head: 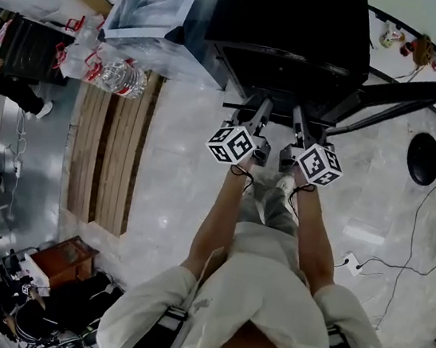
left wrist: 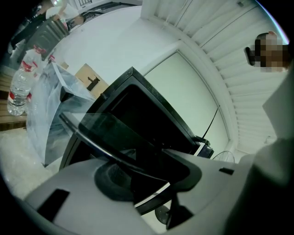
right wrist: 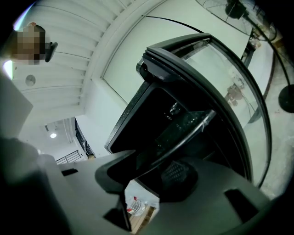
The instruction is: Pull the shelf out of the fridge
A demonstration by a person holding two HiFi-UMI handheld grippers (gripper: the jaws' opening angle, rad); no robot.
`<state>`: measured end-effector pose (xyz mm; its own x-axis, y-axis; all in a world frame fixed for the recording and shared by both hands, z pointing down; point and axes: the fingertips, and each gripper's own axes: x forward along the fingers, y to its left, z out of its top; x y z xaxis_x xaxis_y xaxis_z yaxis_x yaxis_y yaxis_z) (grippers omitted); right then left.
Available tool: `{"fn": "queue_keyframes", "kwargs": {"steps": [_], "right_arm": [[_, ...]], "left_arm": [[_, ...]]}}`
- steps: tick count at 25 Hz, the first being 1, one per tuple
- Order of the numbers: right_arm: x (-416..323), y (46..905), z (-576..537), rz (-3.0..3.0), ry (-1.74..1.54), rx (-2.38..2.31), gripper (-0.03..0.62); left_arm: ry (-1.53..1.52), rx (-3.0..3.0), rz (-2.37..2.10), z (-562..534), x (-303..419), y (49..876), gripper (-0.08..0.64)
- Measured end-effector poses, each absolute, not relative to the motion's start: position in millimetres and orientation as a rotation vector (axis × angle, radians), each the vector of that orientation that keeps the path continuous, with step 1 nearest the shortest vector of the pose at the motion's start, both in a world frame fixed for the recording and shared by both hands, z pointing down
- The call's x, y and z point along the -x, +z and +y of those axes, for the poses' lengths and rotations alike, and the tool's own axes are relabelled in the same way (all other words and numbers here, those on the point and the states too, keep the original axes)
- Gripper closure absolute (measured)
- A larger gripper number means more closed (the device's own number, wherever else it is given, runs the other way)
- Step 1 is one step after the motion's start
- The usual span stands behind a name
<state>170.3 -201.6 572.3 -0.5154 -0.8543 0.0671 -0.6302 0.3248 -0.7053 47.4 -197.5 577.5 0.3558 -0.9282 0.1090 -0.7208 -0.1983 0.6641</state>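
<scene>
Now both grippers reach side by side into the open front of the black, box-shaped fridge (head: 291, 27), which stands on the pale floor (head: 175, 195) ahead of the person.

The left gripper (head: 260, 112) is clamped on the front edge of the flat, clear glass shelf (left wrist: 105, 131) with a dark trim strip. In the left gripper view (left wrist: 151, 176) its jaws stand only narrowly apart, and the trim runs between them with the round black pad (left wrist: 110, 179) pressed against it. The right gripper (head: 299, 120) grips the same front edge nearer the fridge's door side. In the right gripper view (right wrist: 151, 170) its jaws are drawn almost together on the thin edge of the shelf (right wrist: 183, 133).

The shelf's front edge lies at the mouth of the fridge, and the glass runs back into the dark inside. How far out it has come I cannot tell. The fridge's glass-paned door (right wrist: 229, 82) stands swung open on the right gripper's side.

On the fridge's other side lie clear plastic bags (head: 158, 0) and water bottles (head: 123, 75), with a wooden pallet (head: 108, 154) just in front of them.
</scene>
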Motion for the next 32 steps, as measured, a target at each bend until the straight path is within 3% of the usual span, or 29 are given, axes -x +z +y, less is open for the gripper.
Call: {"fn": "queue_keyframes", "kwargs": {"steps": [32], "right_arm": [[-158.8, 540.4, -82.5, 2.187, -0.88, 1.411, 0.454]], "left_arm": [[-0.434, -2.103, -1.276, -94.2, -36.0, 545.8, 0.382]]}}
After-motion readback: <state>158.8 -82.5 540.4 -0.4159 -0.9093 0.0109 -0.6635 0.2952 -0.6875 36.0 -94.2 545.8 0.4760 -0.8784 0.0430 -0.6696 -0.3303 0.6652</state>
